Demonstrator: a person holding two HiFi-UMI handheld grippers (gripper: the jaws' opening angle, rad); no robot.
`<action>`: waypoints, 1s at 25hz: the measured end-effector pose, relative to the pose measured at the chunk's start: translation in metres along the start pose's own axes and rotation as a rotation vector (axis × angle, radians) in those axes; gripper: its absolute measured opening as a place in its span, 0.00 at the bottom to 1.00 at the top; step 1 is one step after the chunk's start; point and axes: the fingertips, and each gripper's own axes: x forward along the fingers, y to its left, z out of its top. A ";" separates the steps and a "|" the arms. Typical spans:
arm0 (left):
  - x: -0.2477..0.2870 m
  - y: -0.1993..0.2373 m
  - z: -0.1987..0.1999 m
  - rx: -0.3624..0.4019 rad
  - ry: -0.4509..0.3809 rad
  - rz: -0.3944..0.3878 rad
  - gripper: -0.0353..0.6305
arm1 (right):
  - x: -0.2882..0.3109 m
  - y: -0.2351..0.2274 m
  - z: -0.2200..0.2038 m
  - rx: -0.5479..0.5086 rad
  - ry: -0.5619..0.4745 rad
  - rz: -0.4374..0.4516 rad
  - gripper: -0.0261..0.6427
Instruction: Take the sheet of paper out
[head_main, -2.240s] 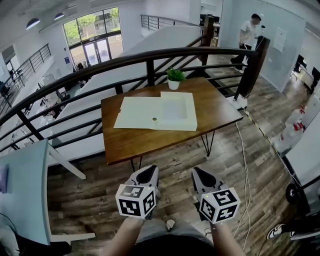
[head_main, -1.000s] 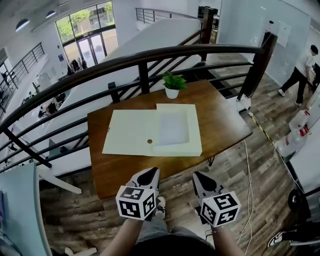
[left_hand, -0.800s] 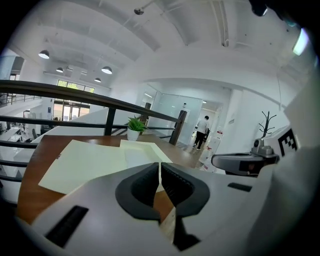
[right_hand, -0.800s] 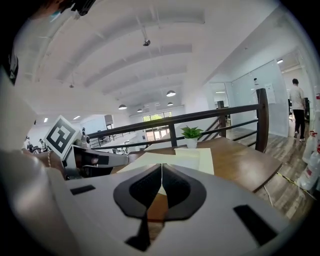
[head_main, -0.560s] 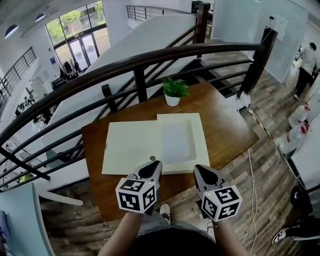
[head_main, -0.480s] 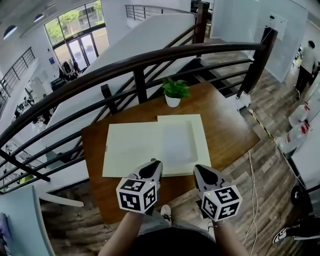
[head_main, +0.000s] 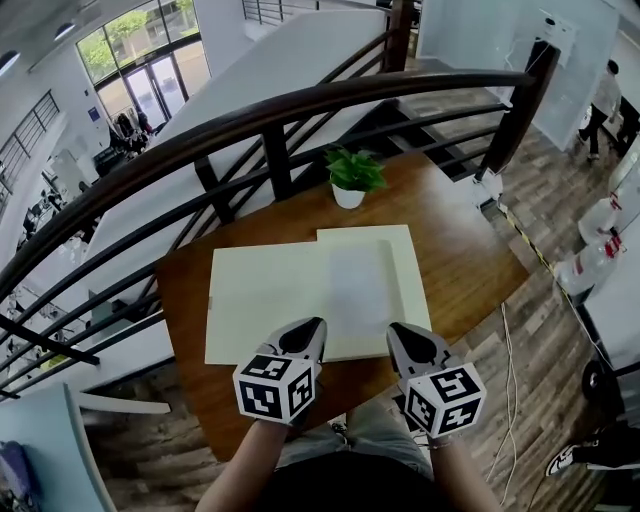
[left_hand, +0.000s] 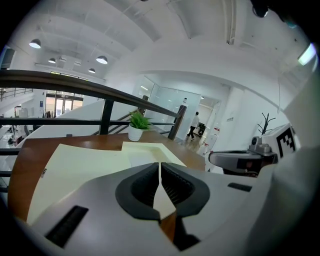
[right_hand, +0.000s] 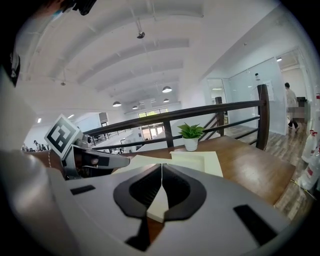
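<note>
I see a brown wooden desk (head_main: 470, 250) from above, set against a dark railing (head_main: 250, 115). A pale cream folder (head_main: 260, 300) lies flat in the middle of it. On the folder's right half is the sheet of paper (head_main: 358, 290): a whiter, plain upright rectangle with the cream showing as a border round it. I cannot tell whether it sits under a clear cover. A small green plant in a white pot (head_main: 352, 175) stands beyond the folder, near the railing. My left gripper (head_main: 314, 324) and right gripper (head_main: 394, 329) are side by side at the folder's near edge, each with its fingers pressed together.
</note>
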 end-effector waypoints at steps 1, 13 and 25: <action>0.001 0.002 -0.001 -0.003 0.006 0.001 0.09 | 0.001 0.000 0.000 0.003 0.000 0.003 0.08; 0.026 0.017 -0.003 -0.042 0.051 0.026 0.09 | 0.025 -0.016 -0.005 0.037 0.050 0.030 0.08; 0.051 0.035 -0.013 -0.083 0.116 0.094 0.09 | 0.050 -0.036 -0.014 0.041 0.133 0.105 0.08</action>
